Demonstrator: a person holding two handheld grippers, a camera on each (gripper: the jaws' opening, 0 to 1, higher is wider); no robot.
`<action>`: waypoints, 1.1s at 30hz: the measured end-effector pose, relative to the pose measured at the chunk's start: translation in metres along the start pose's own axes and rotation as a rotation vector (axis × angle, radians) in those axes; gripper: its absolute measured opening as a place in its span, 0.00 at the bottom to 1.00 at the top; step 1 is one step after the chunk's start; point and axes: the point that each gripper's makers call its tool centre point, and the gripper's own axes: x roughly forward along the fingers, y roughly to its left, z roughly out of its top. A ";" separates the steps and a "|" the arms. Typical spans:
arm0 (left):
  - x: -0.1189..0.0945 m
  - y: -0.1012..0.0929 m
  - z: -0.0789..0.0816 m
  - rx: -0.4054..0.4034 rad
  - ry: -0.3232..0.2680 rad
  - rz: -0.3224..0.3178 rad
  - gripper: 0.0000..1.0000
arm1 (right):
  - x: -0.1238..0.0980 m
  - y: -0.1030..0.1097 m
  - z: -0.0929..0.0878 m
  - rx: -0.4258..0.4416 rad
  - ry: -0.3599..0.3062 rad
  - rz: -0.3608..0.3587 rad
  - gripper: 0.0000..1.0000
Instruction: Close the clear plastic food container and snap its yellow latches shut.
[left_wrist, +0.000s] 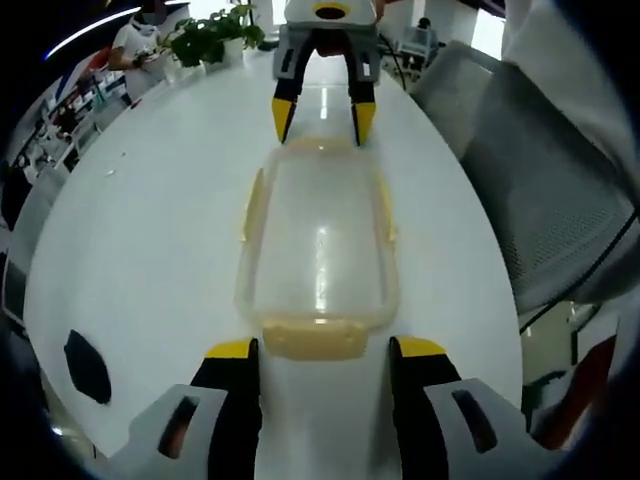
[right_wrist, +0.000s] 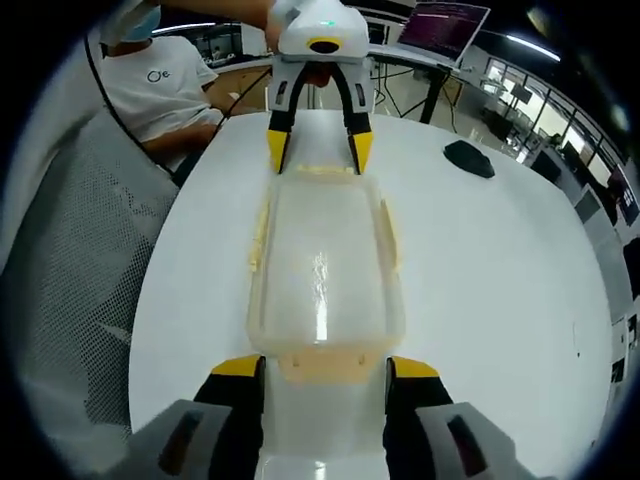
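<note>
A clear plastic container (left_wrist: 320, 240) with its lid on lies lengthwise on the round white table (left_wrist: 150, 250), between my two grippers, which face each other. My left gripper (left_wrist: 325, 350) is open, its yellow-tipped jaws standing either side of the near yellow end latch (left_wrist: 315, 340). The right gripper (left_wrist: 323, 122) is open at the far end. In the right gripper view the same container (right_wrist: 322, 270) runs away from the right gripper (right_wrist: 325, 367), which straddles its end latch (right_wrist: 328, 365), towards the left gripper (right_wrist: 319, 152). Yellow side latches (left_wrist: 252, 205) line the long edges.
A black mouse-like object (left_wrist: 88, 365) (right_wrist: 468, 158) lies on the table. A grey mesh chair (left_wrist: 540, 200) (right_wrist: 80, 260) stands against the table edge. A seated person (right_wrist: 160, 80), a potted plant (left_wrist: 215, 35) and a laptop (right_wrist: 445, 20) are at the far sides.
</note>
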 end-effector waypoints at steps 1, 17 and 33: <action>0.001 0.000 -0.001 0.000 0.004 -0.001 0.51 | 0.001 0.000 -0.001 0.001 0.003 0.003 0.48; 0.003 0.001 0.005 0.033 -0.005 -0.003 0.39 | 0.007 0.001 -0.003 -0.011 0.021 0.029 0.43; 0.003 0.004 0.006 0.028 0.000 0.006 0.37 | 0.005 0.000 -0.005 -0.003 0.056 0.027 0.37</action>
